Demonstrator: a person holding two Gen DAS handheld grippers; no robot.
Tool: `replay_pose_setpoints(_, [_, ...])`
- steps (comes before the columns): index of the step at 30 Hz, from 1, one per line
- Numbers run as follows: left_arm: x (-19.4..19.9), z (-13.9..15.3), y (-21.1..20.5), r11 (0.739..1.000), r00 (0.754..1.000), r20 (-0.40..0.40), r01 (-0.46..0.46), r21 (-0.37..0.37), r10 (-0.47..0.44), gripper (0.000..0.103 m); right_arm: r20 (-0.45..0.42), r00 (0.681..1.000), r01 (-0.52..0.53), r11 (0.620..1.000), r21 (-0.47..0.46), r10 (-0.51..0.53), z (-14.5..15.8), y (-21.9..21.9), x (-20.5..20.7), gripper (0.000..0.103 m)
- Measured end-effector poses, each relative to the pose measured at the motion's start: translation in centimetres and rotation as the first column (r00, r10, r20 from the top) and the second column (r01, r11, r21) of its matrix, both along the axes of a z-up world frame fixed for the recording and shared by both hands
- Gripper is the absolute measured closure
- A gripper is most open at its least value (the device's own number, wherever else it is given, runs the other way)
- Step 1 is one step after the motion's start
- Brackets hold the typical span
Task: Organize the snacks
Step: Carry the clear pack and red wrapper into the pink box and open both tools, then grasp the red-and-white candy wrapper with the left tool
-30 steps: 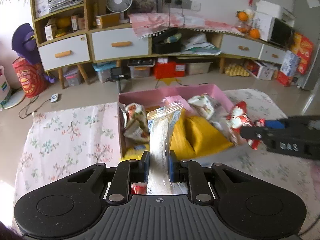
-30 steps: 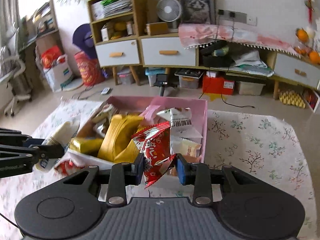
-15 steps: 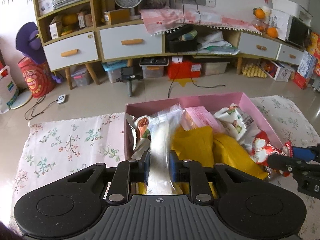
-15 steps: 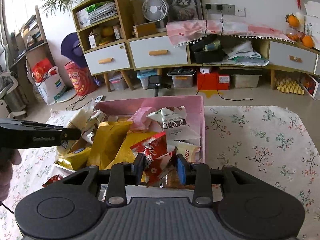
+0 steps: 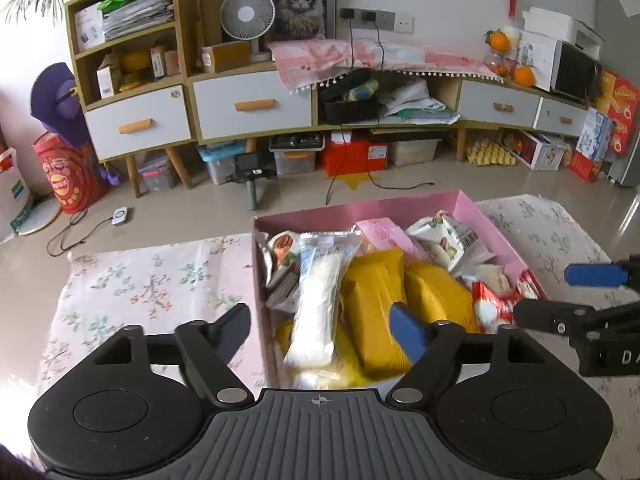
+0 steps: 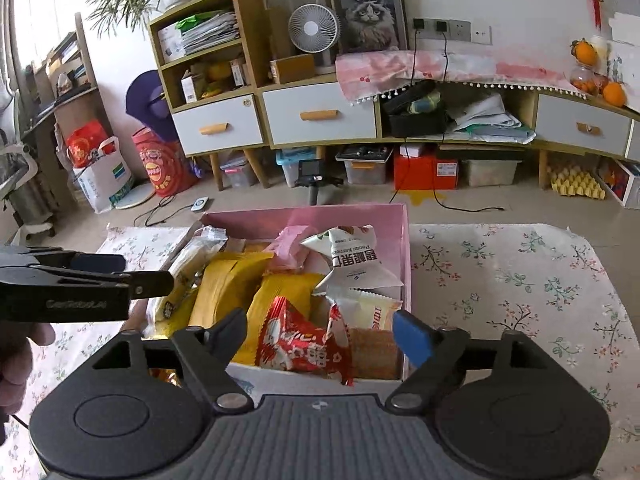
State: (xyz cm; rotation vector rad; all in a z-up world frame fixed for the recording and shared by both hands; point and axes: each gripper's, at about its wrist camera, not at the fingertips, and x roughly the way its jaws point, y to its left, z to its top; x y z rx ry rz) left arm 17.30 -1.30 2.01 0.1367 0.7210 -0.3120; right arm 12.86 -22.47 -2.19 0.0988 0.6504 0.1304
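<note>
Now both my tongs have just sprung wide with nothing pinched. Between my left gripper's (image 5: pixel 322 330) spread jaws the clear white packet (image 5: pixel 320 300) lies loose in the pink box (image 5: pixel 360 210), at 12 o'clock from me. My right gripper (image 6: pixel 320 332) likewise gapes around the red snack bag (image 6: pixel 300 344), which rests against the box's near wall, yellow packs (image 6: pixel 224 288) at 11 o'clock.

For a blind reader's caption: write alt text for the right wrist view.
The right gripper, fingers just opened, sits over a red snack packet lying free in a pink box crammed with yellow and white packets on a floral cloth. The left gripper reaches in from the left.
</note>
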Motion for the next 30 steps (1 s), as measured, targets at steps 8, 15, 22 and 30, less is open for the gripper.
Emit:
replay_pose_setpoints(8, [-2.8,-1.0,2.7,0.999,0.998,-0.053,-0.034,0.028,0.036,0.016,-0.027,1.000,0.007,1.000,-0.026,-0.008,0.6,1.0,-1.6,0.026])
replay_pose_setpoints(15, [-3.1,-4.3,5.2,0.992,0.991,-0.120,-0.075,-0.101,0.062,0.016,-0.044,0.998,-0.056,0.996,-0.077,0.052,-0.2,2.6,-3.0,0.023])
replay_pose_setpoints(22, [-2.5,-6.0,4.8,0.995,0.993,-0.118,-0.041,-0.095,0.030,0.020,-0.086,0.983,-0.173,0.972,-0.159,0.161,-2.3,4.7,-3.5,0.021])
replay_pose_setpoints(30, [-1.3,-7.0,4.4,0.996,0.986,-0.168,-0.028,-0.080,0.014,0.067,-0.132,0.978,-0.181,0.968,-0.176,0.159,-3.8,6.5,-2.6,0.021])
